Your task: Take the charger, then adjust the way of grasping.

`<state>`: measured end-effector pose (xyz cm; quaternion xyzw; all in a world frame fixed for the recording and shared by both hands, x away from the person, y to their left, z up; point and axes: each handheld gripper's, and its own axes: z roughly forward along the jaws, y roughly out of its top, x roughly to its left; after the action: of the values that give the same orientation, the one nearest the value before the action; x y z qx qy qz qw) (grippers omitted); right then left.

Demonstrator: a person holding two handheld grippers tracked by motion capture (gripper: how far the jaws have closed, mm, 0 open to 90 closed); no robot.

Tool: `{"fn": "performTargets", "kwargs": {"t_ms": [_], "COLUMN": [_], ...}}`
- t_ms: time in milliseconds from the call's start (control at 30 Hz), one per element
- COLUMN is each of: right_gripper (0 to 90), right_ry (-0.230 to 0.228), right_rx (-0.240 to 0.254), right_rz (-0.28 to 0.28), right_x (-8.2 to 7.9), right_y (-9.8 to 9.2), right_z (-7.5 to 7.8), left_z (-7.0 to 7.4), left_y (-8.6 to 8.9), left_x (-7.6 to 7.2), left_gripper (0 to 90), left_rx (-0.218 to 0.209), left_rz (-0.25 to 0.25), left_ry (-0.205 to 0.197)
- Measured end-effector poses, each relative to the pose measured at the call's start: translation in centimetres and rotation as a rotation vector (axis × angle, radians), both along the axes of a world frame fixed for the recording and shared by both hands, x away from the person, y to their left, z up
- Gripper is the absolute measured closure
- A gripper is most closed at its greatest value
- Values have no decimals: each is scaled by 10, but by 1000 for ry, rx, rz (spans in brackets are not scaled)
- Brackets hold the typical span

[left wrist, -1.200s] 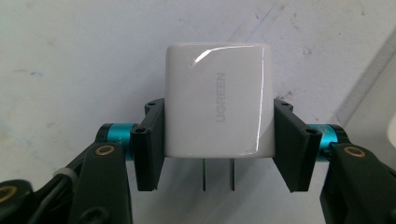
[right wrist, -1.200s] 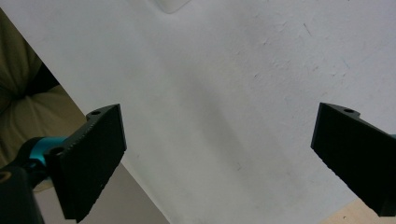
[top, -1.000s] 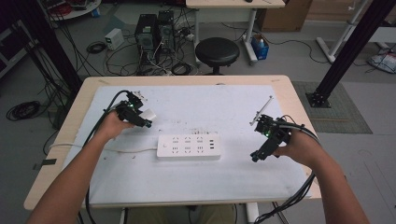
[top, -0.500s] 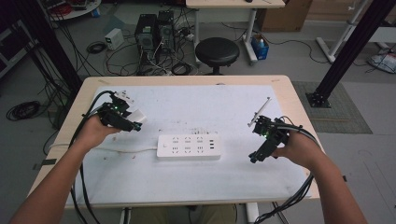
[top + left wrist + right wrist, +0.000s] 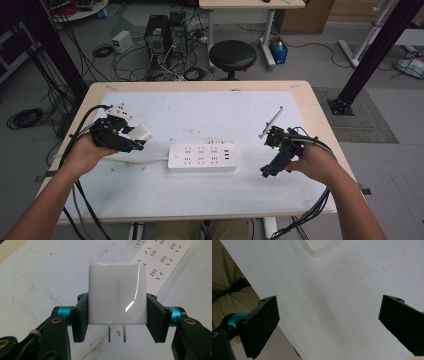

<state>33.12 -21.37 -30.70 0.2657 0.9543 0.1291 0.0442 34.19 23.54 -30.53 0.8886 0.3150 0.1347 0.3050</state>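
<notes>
- One charger (image 5: 117, 293) clamped between the left gripper (image 5: 131, 142) jaws, prongs bare, held above the table (image 5: 150, 200) left of the power strip (image 5: 202, 157).
- Right gripper (image 5: 266, 172) wide open, empty, near the strip's right end.
- Pickup done; plugging in remains, by my reading.

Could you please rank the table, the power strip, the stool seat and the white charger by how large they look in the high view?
1. Table
2. Power strip
3. Stool seat, close to the strip and farther off, so unsure
4. Charger, clamped in the left gripper
</notes>
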Motion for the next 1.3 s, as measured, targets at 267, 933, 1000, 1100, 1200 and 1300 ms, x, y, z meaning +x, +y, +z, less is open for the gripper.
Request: {"fn": "performTargets", "kwargs": {"t_ms": [267, 933, 1000, 1100, 1200, 1300], "right_gripper": [25, 25, 25, 25, 26, 26], "right_ry": [-12, -91, -90, -86, -89, -67], "right_rx": [6, 207, 229, 258, 271, 343], "right_rz": [-2, -88, -98, -118, -122, -167], "right_x": [-1, 3, 3, 3, 3, 3], "right_y": [2, 1, 4, 7, 7, 9], "right_z": [1, 16, 15, 14, 13, 9], "left_z": [7, 28, 28, 26, 26, 23], "left_y": [-5, -44, -50, -60, -63, -74], "left_x": [-10, -26, -27, -27, -27, -29], "left_gripper": [424, 424, 424, 424, 424, 424], "left_rx": [7, 1, -7, -5, -5, -3], "left_rz": [-37, -233, -256, -287, -298, -375], "left_ry": [-18, -78, -79, -74, -73, -74]}}
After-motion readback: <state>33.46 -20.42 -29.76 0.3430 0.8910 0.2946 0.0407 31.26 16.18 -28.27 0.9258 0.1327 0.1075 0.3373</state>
